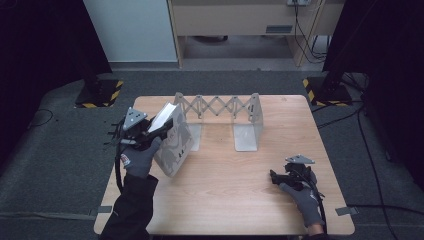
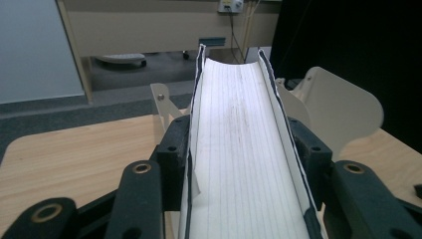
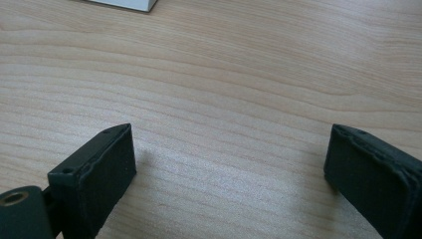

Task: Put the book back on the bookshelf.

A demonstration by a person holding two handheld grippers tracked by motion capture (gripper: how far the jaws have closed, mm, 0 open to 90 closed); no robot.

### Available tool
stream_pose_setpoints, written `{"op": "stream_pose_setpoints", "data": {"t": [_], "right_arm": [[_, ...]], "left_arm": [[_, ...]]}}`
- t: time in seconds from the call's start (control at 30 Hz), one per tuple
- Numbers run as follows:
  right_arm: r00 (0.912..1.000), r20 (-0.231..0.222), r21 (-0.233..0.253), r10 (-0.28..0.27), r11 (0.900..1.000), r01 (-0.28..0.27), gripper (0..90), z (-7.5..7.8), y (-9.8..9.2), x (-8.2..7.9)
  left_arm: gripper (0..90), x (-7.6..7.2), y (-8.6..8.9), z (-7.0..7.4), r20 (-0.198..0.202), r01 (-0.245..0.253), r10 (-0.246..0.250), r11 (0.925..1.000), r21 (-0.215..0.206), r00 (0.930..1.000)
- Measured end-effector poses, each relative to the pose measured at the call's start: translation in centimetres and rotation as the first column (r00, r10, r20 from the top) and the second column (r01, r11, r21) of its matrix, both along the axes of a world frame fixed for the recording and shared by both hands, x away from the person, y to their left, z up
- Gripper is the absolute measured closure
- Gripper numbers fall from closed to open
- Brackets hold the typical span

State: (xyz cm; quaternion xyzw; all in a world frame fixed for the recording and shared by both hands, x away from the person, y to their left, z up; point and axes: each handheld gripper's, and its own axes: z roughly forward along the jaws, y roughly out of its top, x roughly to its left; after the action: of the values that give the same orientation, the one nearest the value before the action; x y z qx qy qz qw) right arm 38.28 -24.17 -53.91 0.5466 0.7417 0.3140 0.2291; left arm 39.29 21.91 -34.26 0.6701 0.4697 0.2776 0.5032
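Observation:
A book (image 1: 172,140) with a pale patterned cover stands tilted at the table's left side, next to the left end plate of an expandable metal book rack (image 1: 220,106). My left gripper (image 1: 161,131) is shut on the book, one jaw on each cover. In the left gripper view the white page edges of the book (image 2: 241,149) run up between the jaws, with the rack's end plate (image 2: 343,112) behind at right. My right gripper (image 1: 274,177) rests open near the table's front right. Between its pads (image 3: 99,172) lies bare wood.
The wooden table (image 1: 230,200) has open room across its middle and front. The rack's right end plate and foot (image 1: 248,135) stand at the back centre. Tripod bases with yellow-black tape (image 1: 97,94) sit on the floor beyond both far corners.

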Motion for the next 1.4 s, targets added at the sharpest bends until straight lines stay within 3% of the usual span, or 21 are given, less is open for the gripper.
{"op": "stream_pose_setpoints", "data": {"t": [0.23,0.33,0.67,0.8,1.0,1.4], "right_arm": [[1.0,0.001,-0.001,0.001,1.0,-0.001,6.3,0.0,0.0,0.0],[1.0,0.001,-0.001,0.002,1.0,-0.002,6.3,0.0,0.0,0.0],[1.0,0.001,-0.002,0.005,1.0,-0.005,6.2,0.0,0.0,0.1],[1.0,0.002,-0.002,0.003,1.0,-0.003,6.2,0.0,0.0,0.1],[1.0,0.002,-0.002,0.003,1.0,-0.003,6.2,0.0,0.0,0.1],[1.0,0.001,-0.002,0.005,1.0,-0.005,6.2,0.0,0.0,0.1]], "left_arm": [[51.3,3.5,-0.9,0.1,-0.018,-0.052,0.053,0.9986,0.012,0.9985],[51.4,4.7,-1.6,0.1,-0.003,-0.079,0.079,0.9964,0.029,0.9969],[51.4,8.3,-3.8,-0.3,-0.031,-0.116,0.117,0.9923,0.043,0.9926],[51.4,9.4,-4.7,-0.9,-0.027,-0.127,0.13,0.9889,0.076,0.9912],[51.4,11.0,-5.4,-1.7,-0.046,-0.16,0.163,0.9847,0.069,0.9854],[51.3,12.2,-7.1,-3.5,-0.041,-0.168,0.173,0.9806,0.102,0.9841]]}}
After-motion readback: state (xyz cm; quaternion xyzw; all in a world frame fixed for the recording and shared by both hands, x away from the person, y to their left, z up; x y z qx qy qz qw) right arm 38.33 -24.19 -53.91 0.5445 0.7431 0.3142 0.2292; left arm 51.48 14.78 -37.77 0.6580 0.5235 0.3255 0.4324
